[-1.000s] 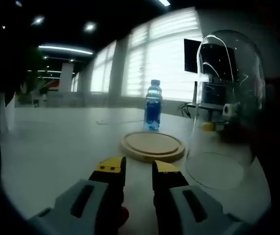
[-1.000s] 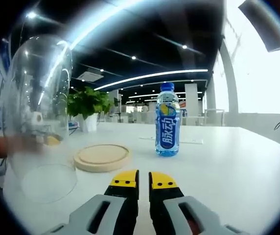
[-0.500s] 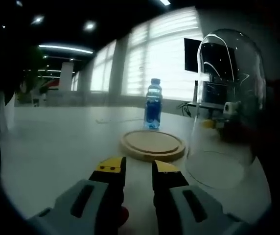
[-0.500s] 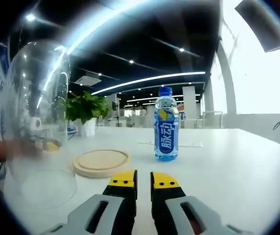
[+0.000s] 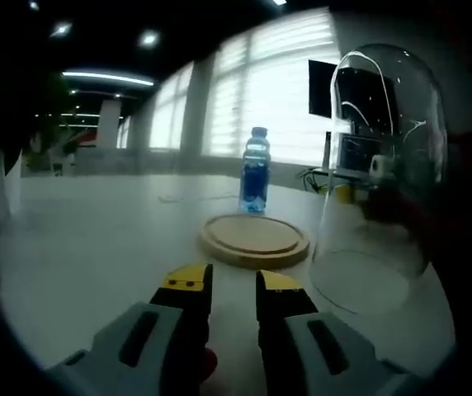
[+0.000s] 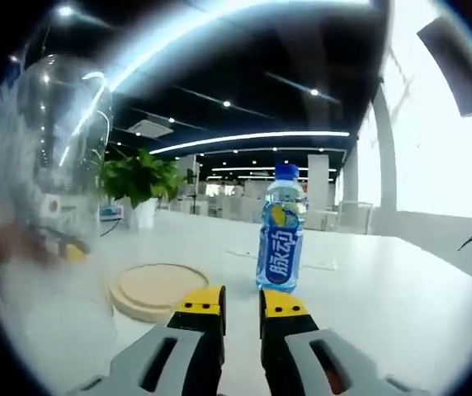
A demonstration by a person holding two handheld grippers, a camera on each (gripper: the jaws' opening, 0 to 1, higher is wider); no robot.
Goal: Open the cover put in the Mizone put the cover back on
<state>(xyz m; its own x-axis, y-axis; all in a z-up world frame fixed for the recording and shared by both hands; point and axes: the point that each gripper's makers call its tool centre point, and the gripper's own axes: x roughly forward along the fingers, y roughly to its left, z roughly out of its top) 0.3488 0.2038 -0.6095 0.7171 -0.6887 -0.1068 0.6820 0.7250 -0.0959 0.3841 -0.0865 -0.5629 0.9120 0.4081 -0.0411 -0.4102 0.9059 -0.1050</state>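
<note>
Blue Mizone bottle (image 5: 255, 169) upright, cap up, behind round wooden base (image 5: 254, 239); clear glass dome cover (image 5: 378, 177) stands open-end down on white surface (image 5: 87, 239), right of base. Left claw (image 5: 233, 285) narrow, empty.
Right gripper view: bottle (image 6: 280, 239) upright beside base (image 6: 155, 289), dome (image 6: 42, 165) far left; right claw (image 6: 242, 301) narrow, empty.

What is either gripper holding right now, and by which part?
Nothing. The left gripper and right gripper have their jaws close together with only a narrow empty gap. The bottle, wooden base and glass cover stand free on the table.
</note>
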